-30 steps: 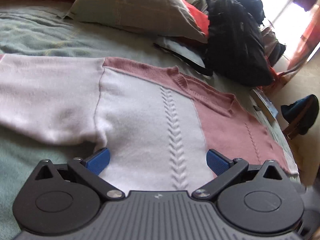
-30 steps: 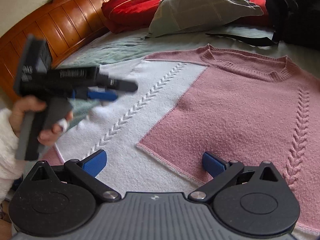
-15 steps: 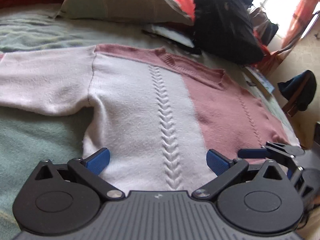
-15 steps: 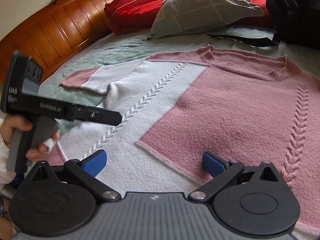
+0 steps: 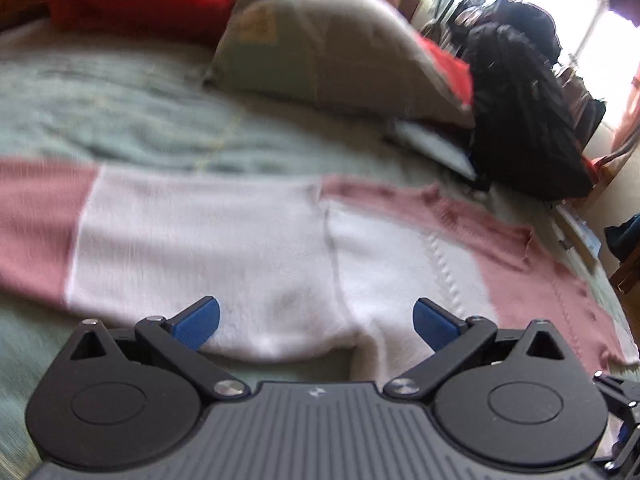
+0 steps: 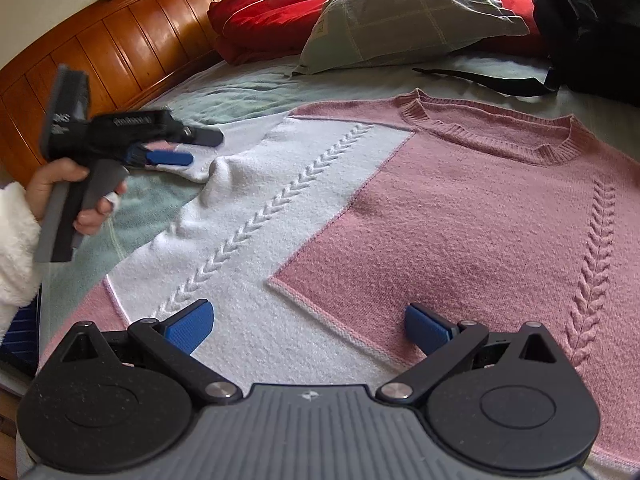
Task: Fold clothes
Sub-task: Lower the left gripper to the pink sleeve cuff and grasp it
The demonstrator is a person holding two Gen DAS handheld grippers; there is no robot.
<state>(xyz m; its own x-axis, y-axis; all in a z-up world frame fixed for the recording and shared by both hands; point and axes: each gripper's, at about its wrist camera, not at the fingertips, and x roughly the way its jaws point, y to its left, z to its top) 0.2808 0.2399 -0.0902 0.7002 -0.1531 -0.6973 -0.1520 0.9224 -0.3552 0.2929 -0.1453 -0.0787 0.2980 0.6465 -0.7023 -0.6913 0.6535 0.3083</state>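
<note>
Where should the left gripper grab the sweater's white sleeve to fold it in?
Grip the white sleeve at its lower edge near the armpit seam, coming in low from the hem side with the left gripper. The sleeve lies flat and spread sideways, so only an edge gives the open jaws something to pinch.

The left gripper (image 6: 188,148) has swung from the sweater's (image 6: 460,220) hem to its sleeve (image 5: 180,240) at frame left.

Wooden headboard (image 6: 120,44), green bedspread (image 5: 120,120), bright window (image 5: 616,40).
</note>
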